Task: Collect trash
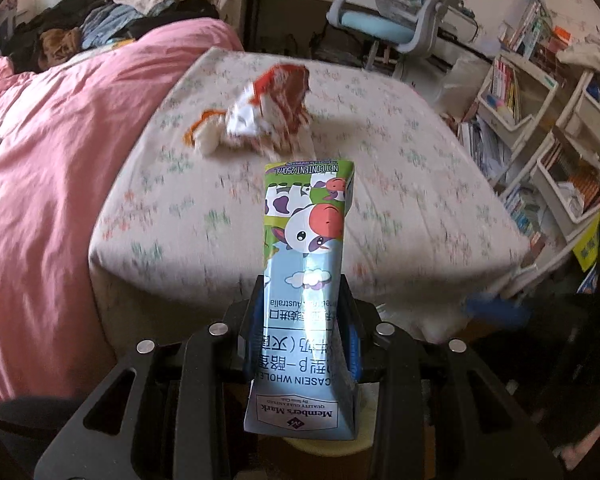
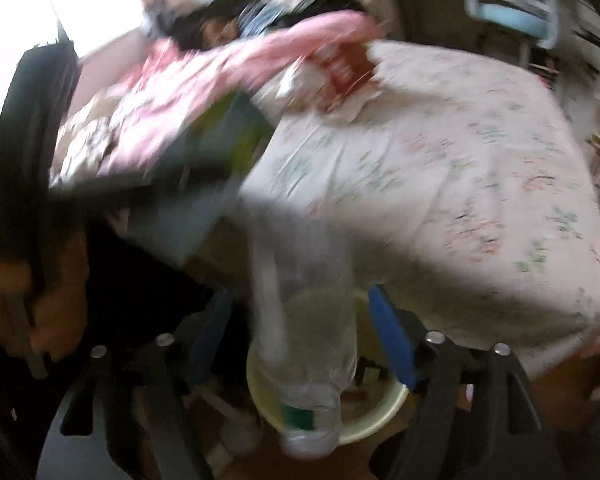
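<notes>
While the left tongs [image 1: 305,312] pinch a flattened milk carton [image 1: 306,280] above a pale bin [image 1: 362,436] at the bed's [image 1: 400,208] corner, crumpled wrappers [image 1: 260,112] lie farther back on the floral sheet. The right tongs [image 2: 300,336] are spread, a clear plastic bottle [image 2: 306,360] blurred between them, neck down over the bin [image 2: 384,408].

Wrappers [image 1: 260,114] block mid-bed [image 1: 400,200]; pink quilt [image 1: 60,160] crowds left side.

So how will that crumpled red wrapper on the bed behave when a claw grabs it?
The crumpled red wrapper looks like thin foil film, so probably very light and floppy. Its creases should crush further under the claw. The glossy surface may slip.
</notes>
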Tool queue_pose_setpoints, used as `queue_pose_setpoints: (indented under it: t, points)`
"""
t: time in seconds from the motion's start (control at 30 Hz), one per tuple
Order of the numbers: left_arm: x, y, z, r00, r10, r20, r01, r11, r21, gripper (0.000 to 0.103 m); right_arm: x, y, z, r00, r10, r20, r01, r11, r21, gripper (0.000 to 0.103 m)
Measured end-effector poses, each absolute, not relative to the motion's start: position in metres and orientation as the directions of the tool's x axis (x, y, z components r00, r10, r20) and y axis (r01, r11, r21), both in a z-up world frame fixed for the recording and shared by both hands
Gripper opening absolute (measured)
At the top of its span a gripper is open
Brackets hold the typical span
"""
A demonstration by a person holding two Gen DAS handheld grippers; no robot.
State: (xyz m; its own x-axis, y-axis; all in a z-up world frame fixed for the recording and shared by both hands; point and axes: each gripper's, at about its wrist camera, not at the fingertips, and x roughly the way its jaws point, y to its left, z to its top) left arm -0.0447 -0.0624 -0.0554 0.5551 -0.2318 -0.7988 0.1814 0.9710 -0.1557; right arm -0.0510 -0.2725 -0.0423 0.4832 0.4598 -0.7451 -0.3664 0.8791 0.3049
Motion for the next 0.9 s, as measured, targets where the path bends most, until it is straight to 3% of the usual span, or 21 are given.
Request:
queue_pose_setpoints:
  t: [0.17, 0.27, 0.4, 0.9]
  points:
    - [-0.065, -0.076, -0.081, 0.428, -0.253, -0.868, 0.228, 0.959, -0.167, 0.032, -0.047, -0.299, -0.032, 0.581, 0.480, -0.658, -0.280, 0.876, 0.392, 0.074]
    - [-0.074, -0.086, -0.089, 0.397, -0.238, -0.886, 0.273, 0.953, -0.134, 0.039, -0.049, -0.300, -0.026, 0.614, 0.473, -0.632, -0.267, 0.878, 0.397, 0.076]
    - [-0.078, -0.081, -0.075, 0.485, -0.219, -0.847, 0.243, 0.964, -0.110, 0.059, -0.048, -0.300, -0.022, 0.650, 0.458, -0.606, -0.253, 0.883, 0.395, 0.079]
    - [-0.079, -0.065, -0.044, 0.651, -0.146, -0.745, 0.150, 0.987, -0.062, 0.067, -0.046, -0.287, -0.020, 0.678, 0.433, -0.594, -0.274, 0.899, 0.342, 0.081]
